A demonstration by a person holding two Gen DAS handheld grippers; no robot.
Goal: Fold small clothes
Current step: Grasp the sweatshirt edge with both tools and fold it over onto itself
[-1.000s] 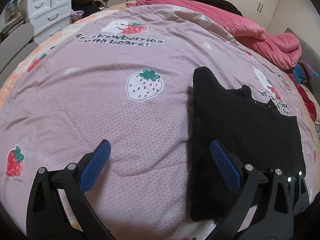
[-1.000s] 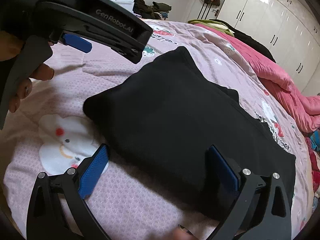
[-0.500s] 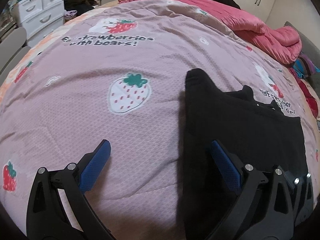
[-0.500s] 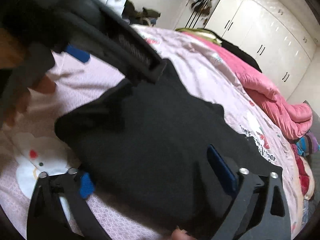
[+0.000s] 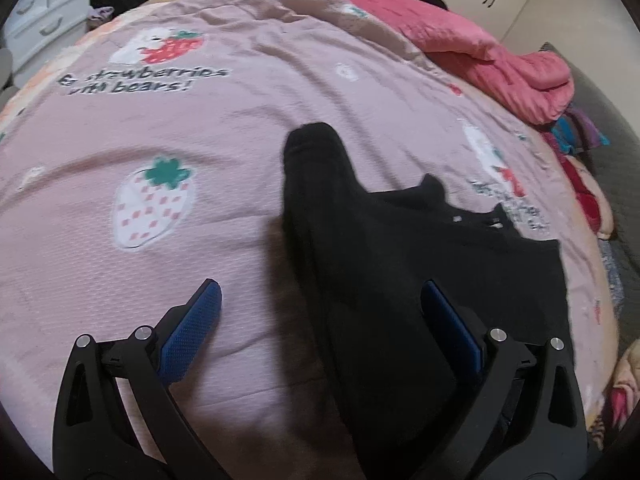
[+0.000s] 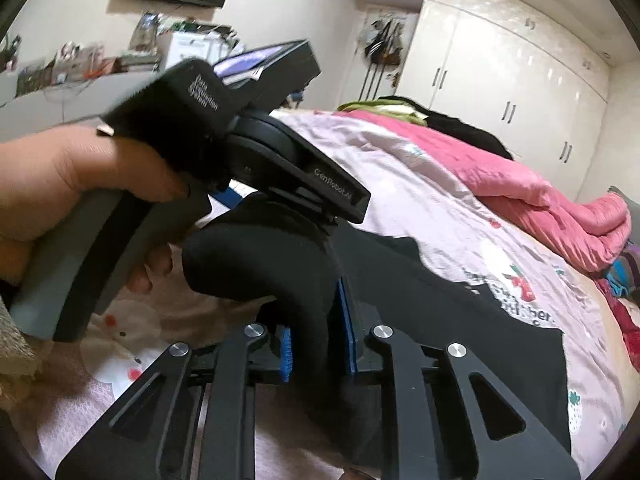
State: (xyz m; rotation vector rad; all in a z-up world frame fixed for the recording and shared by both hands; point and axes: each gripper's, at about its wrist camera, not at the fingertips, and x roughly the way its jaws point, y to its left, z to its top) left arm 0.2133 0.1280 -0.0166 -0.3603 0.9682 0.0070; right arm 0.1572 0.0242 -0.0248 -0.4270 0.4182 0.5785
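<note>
The black garment [image 5: 400, 280] lies on the bed [image 5: 200, 240], lower right of the left view. The right hand-held gripper [image 6: 316, 344] has just closed, pinching its near edge; the left hand-held gripper [image 5: 320, 328] hangs wide, empty. Next likely: carrying that edge across to fold.

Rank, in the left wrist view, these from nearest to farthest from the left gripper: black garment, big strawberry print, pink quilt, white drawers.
1. Black garment: its edge lies between the open left gripper fingers, right side.
2. Big strawberry print: ahead, left.
3. Pink quilt: far right.
4. White drawers: beyond the bed, top left.
</note>
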